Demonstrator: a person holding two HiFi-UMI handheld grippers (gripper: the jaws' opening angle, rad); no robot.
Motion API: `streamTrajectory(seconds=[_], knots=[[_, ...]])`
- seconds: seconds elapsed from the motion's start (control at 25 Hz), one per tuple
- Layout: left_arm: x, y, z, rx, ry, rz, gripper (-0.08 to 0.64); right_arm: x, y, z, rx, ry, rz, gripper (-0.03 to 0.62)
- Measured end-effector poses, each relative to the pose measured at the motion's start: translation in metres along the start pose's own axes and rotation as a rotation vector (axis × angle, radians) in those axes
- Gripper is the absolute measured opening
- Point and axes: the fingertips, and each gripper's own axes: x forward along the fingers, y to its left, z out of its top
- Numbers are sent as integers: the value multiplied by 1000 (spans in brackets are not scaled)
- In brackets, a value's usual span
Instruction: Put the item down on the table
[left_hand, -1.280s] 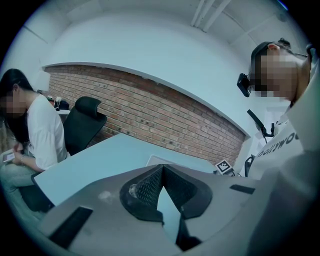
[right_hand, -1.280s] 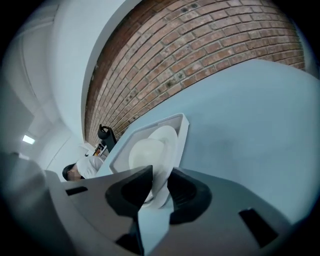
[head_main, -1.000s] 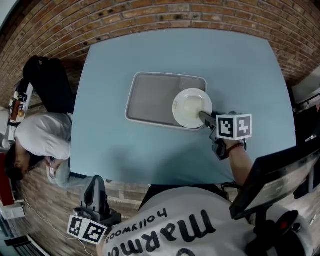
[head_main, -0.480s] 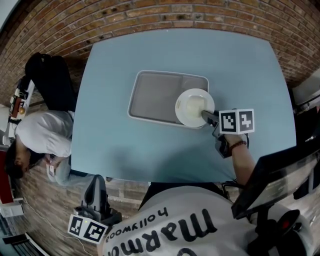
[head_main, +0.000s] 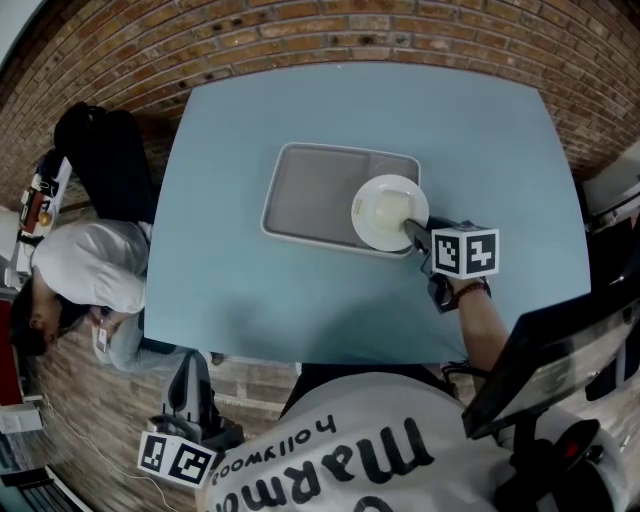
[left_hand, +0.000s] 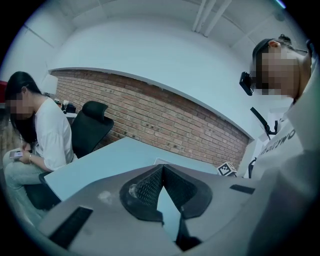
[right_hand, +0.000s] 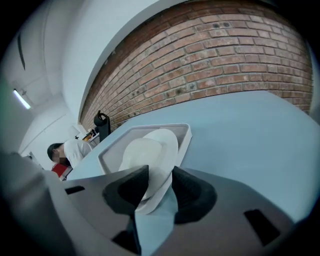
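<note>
Right gripper (head_main: 412, 230) has hardly budged since the earlier frame, but its jaws have just been spreading, and that's the news. The plate (head_main: 385, 210) sits where it sat, on the right end of the tray (head_main: 305, 195), and the tray lies flat on the table (head_main: 480, 140).

So this looks like the let-go. The plate's near rim is between the right jaws, yet there's a sliver of table showing beside one pad. I'd call that grip released, with the jaws apart and nothing pinched.

Next, I reckon, the gripper wants to back straight off along its own line, level and slow. That way neither pad hooks the rim and drags the plate over the tray's edge.

The left gripper (head_main: 190, 385) hangs off the table's near-left corner, jaw tips together, nothing in them. It's idle.

Now the views. From the head camera you get the layout, but the marker cube covers the jaw tips. The right gripper view shows that gap at the rim, and the plate lying a touch tilted over the tray's lip. The left gripper view adds the seated person (left_hand: 42, 135) beside the table.
</note>
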Motion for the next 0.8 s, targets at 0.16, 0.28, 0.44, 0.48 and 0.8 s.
streamTrajectory(seconds=[0.16,0.28,0.44,0.48,0.8], knots=[[0,1,1,-5,-5,0,8,0,-4,-2,-5,-5,-26,137],[0,1,2,-6,-9,0,8,-1,-7,0,-50,-9,-62,148],[1,0,2,-10,-11,-3,8,-1,-15,-2,-151,-12,-134,170],[1,1,2,-13,-12,-2,8,-1,-15,-2,-156,-16,-138,170],[7,11,-1,-39,-25,-17,8,-16,-14,13,-130,-67,-161,169]])
